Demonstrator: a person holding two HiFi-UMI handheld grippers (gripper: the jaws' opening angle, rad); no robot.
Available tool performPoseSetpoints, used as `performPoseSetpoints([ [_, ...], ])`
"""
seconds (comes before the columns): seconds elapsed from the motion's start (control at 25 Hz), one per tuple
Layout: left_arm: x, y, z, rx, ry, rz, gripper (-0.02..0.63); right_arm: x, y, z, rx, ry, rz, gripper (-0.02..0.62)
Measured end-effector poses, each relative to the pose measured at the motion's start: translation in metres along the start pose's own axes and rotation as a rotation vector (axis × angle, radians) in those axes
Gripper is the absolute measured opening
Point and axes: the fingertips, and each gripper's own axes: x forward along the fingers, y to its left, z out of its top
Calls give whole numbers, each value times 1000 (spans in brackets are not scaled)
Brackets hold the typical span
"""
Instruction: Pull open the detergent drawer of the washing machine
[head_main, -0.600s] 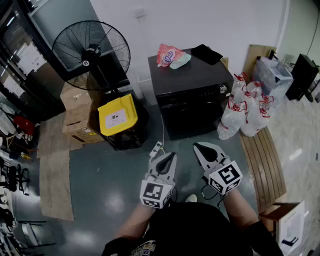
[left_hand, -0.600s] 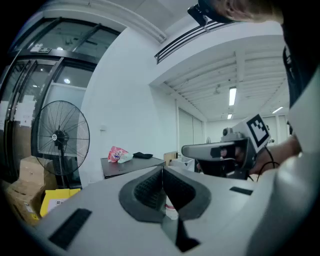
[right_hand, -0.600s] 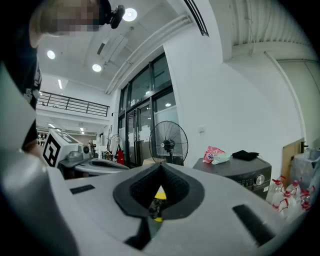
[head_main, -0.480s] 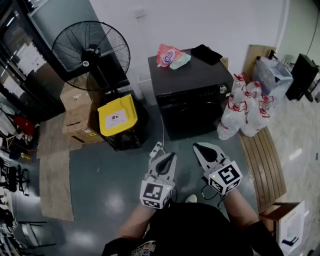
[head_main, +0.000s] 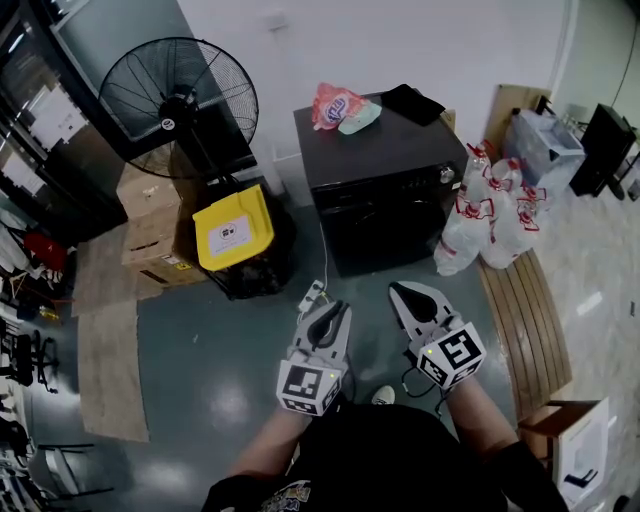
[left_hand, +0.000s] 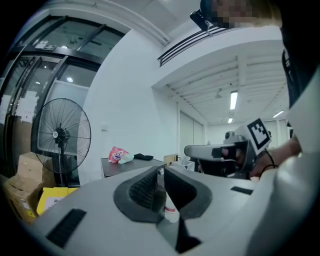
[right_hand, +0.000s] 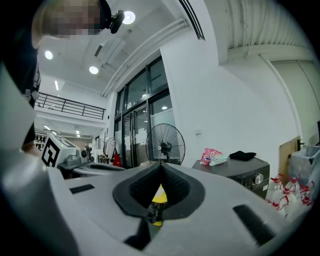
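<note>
Head view: your left gripper (head_main: 336, 309) and right gripper (head_main: 400, 291) are both pinched together and empty, held level, well short of the washer (head_main: 380, 190) across the floor. Step closer and spread one gripper's jaws before you reach the panel. The drawer is probably at its upper left, but the dark front swallows the edges.

Left gripper view: the jaws meet with nothing between them. Only the washer's top shows, and the front is blocked.

Right gripper view: the jaws meet here too. The knob (right_hand: 258, 178) shows, but the drawer side sits behind the gripper.
</note>
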Motion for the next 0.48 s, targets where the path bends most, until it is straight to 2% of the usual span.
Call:
performPoseSetpoints([
  [0.04,0,2,0,0,0,-3,18,2,1,0,4,-4,1,20],
  [0.08,1,4,0,0,-1,-7,40,4,1,1,9,-9,3,66],
  [0.16,3,9,1,-1,0,-12,134,9,2,2,19,-22,5,103],
  [0.28,6,21,1,5,2,-14,220,21,0,4,33,-36,-7,193],
  [0.36,8,32,1,13,5,-15,242,32,-3,3,58,-41,-24,259],
  [0.48,13,49,0,20,4,-16,264,48,-11,1,108,-50,-50,295],
])
